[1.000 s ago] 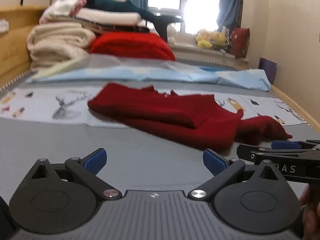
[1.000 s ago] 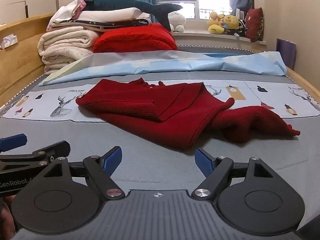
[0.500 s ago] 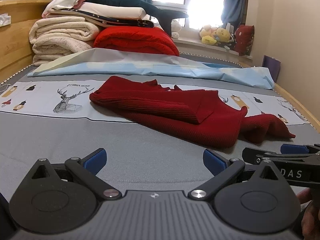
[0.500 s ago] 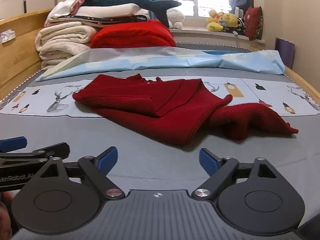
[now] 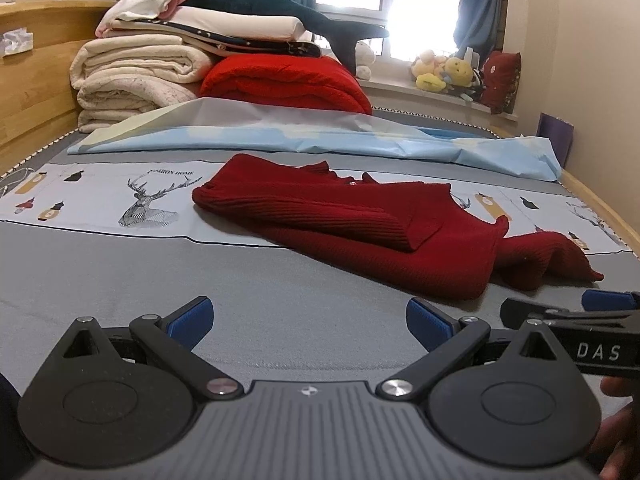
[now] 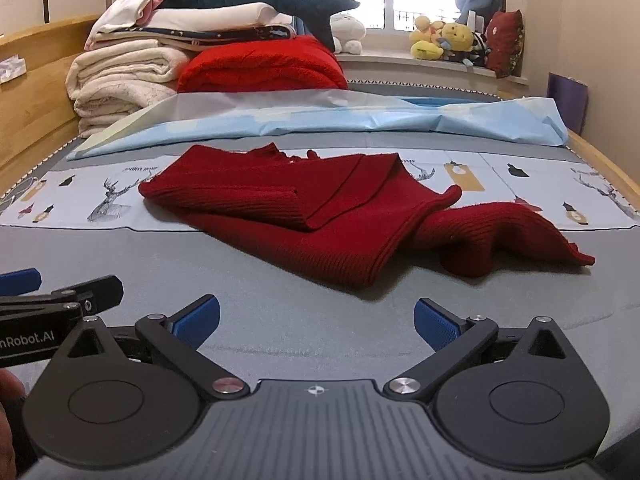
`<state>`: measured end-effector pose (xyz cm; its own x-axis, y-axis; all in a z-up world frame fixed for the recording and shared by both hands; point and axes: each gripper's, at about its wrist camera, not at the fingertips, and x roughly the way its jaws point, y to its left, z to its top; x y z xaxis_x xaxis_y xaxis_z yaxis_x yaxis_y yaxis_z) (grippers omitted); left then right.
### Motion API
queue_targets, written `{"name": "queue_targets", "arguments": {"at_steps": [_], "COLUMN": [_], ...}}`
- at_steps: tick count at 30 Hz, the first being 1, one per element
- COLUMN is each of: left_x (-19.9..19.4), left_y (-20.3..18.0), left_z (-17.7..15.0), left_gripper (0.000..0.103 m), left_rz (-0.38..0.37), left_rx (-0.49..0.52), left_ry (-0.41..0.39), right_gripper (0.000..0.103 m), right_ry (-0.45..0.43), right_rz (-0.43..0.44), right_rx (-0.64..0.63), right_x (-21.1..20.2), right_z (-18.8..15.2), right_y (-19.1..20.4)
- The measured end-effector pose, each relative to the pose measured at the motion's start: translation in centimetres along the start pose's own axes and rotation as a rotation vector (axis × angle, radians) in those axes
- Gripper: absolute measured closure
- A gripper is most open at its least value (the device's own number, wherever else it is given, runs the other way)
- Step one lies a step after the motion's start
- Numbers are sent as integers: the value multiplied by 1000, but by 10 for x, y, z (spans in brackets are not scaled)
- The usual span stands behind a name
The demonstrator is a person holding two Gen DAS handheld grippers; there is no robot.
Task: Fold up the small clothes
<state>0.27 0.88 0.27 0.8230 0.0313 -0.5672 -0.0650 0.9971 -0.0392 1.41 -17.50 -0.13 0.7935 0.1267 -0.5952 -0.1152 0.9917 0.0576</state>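
A dark red knitted sweater (image 5: 360, 228) (image 6: 312, 216) lies partly folded on the grey bed sheet (image 5: 200, 272), one sleeve trailing out to the right (image 6: 508, 236). My left gripper (image 5: 310, 322) hovers open just short of the sweater's near edge, nothing between its blue pads. Beside it, my right gripper (image 6: 318, 322) has its jaws still opening wide, and they hold nothing. Each gripper shows at the edge of the other's view: the right gripper's finger (image 5: 568, 316) and the left gripper's finger (image 6: 60, 292).
Behind the sweater lie a printed deer cloth (image 5: 152, 196) and a light blue sheet (image 5: 320, 136). A stack of folded blankets (image 5: 136, 76), a red quilt (image 5: 288, 84) and a plush shark (image 5: 288, 12) stand at the back. Wooden bed rails run along both sides.
The right gripper's jaws have spread wider. The left wrist view has tipped slightly, so the sweater sits a little lower in frame. The sweater itself has not moved.
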Motion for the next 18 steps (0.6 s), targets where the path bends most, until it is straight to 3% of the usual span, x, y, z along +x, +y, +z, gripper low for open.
{"name": "queue_targets", "arguments": {"at_steps": [18], "left_x": [0], "left_y": [-5], "left_z": [-3], "left_gripper": [0], "left_rz": [-1], "left_rx": [7], "left_ry": [0], "right_gripper": [1], "right_ry": [-15], "right_rz": [-5], "right_rx": [-4], "right_x": [-1], "right_z": [2], "right_y": [-1]}}
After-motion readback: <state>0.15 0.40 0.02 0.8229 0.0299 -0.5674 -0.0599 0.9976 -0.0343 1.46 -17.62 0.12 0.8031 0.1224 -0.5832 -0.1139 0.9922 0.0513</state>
